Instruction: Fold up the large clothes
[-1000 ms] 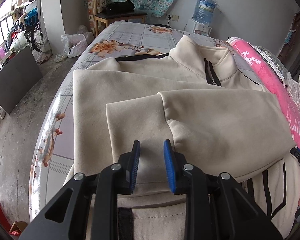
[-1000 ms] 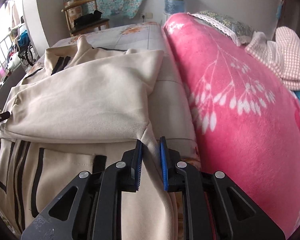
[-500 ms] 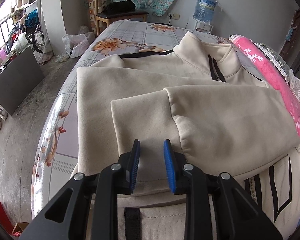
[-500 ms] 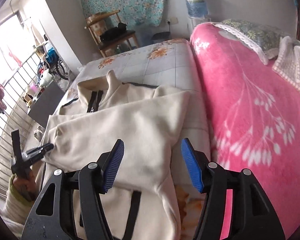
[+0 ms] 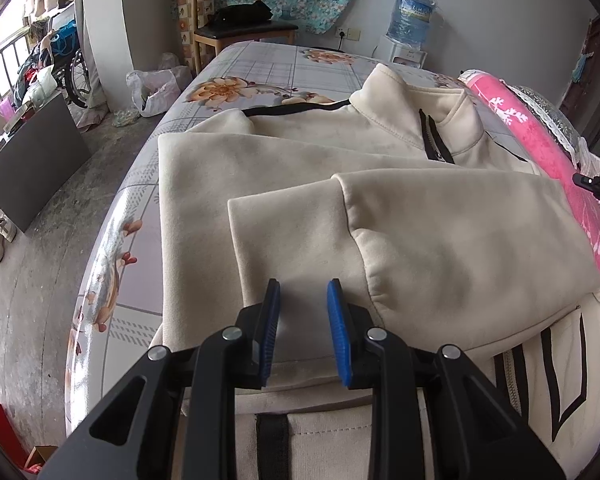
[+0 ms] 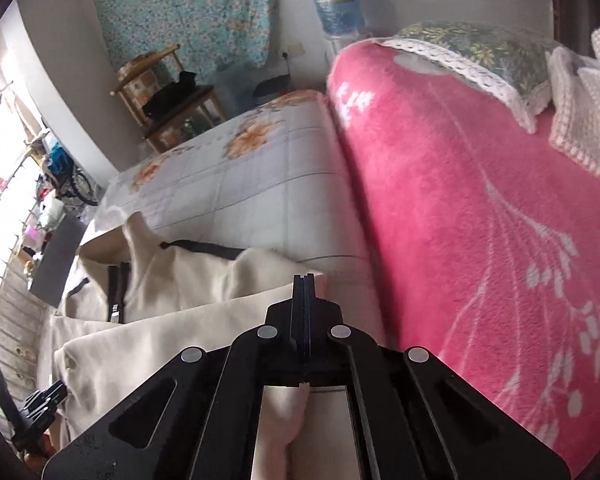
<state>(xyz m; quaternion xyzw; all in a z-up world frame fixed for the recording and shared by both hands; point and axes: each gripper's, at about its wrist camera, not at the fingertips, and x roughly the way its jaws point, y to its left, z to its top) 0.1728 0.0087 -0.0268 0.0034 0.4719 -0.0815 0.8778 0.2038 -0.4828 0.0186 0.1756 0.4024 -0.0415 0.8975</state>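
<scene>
A large cream zip jacket [image 5: 308, 160] with black trim lies flat on the bed, collar at the far end, both sleeves folded across the chest. My left gripper [image 5: 303, 300] is open and empty, its blue pads just above the cuff end of the upper sleeve [image 5: 452, 248]. My right gripper [image 6: 304, 280] is shut, jaws pressed together over the jacket's [image 6: 172, 320] right edge near the shoulder. I cannot see cloth between the pads. The left gripper's tip shows at the lower left of the right wrist view [image 6: 40, 404].
The bed [image 5: 260, 64] has a floral grid sheet. A pink blanket [image 6: 480, 220] lies along its right side with a pillow [image 6: 484, 52] and checked cloth [image 6: 588, 108]. A wooden chair [image 5: 236, 20] and a water dispenser [image 5: 412, 20] stand beyond. The floor [image 5: 52, 248] drops away at left.
My right gripper let go of the jacket's lower edge, opened wide, moved up toward the shoulder and shut. My left gripper stayed open and hardly moved.
</scene>
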